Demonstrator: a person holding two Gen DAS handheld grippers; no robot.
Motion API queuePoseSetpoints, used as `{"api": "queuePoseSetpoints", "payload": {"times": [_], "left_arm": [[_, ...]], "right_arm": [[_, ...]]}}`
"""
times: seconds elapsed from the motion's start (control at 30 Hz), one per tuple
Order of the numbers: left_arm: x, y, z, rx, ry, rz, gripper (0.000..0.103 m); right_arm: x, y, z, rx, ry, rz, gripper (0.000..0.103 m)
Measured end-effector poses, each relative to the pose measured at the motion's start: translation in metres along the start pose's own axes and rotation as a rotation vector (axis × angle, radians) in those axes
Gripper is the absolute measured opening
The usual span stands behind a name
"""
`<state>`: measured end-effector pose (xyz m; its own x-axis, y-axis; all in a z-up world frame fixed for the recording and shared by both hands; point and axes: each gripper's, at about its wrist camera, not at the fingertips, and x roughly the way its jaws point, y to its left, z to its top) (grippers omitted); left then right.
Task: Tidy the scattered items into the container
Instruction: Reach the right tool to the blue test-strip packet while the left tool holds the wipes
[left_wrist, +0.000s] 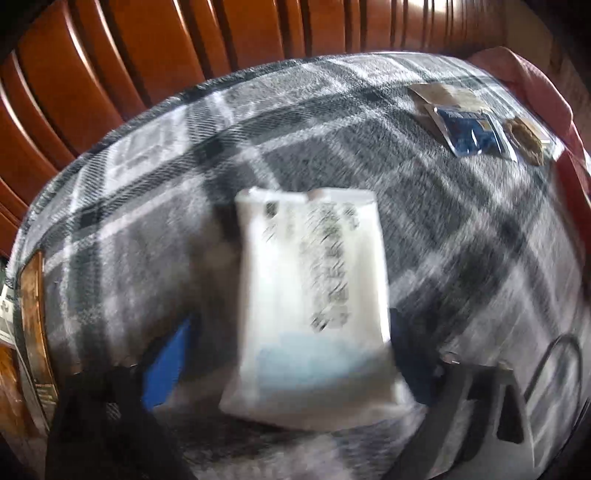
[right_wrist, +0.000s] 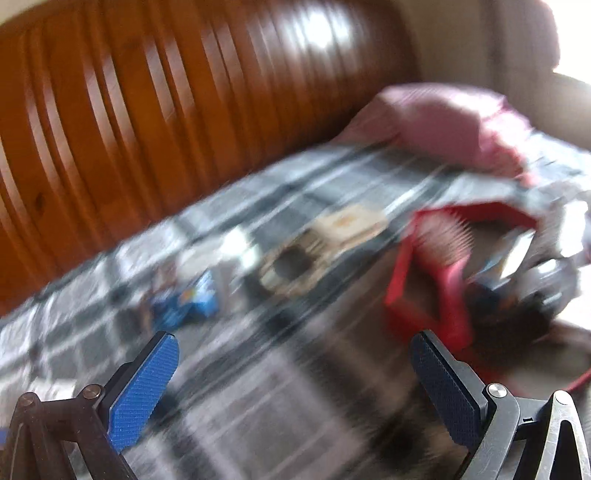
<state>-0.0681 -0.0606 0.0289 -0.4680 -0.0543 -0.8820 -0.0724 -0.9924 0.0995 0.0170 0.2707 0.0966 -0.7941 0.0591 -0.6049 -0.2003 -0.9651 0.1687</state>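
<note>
Packet pinched, bin well apart

White packet (left_wrist: 314, 306) sits pinched in our left hand-held gripper (left_wrist: 291, 354) above the plaid bed (left_wrist: 424, 229); we judge it could slip. Our right hand-held gripper (right_wrist: 295, 384) is spread, empty. Farther off, blue sachet (left_wrist: 472, 129) and red container (right_wrist: 417, 280) wait.

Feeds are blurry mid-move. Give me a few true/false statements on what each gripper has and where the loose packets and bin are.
1. The left gripper holds a white packet. True.
2. The right gripper grips a blue packet. False: its jaws are open with nothing between them; that packet lies on the plaid blanket.
3. The bin is red. True.
4. All packets are in the bin. False: several lie on the blanket.
</note>
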Motion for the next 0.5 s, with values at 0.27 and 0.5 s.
{"api": "queuePoseSetpoints", "payload": {"times": [0.27, 0.5], "left_arm": [[0.006, 0.005, 0.003, -0.072, -0.004, 0.015, 0.103], [0.003, 0.017, 0.006, -0.090, -0.019, 0.023, 0.103]], "right_arm": [[0.080, 0.037, 0.005, 0.193, 0.312, 0.146, 0.103], [0.173, 0.060, 0.053, 0.443, 0.474, -0.080, 0.103]]}}
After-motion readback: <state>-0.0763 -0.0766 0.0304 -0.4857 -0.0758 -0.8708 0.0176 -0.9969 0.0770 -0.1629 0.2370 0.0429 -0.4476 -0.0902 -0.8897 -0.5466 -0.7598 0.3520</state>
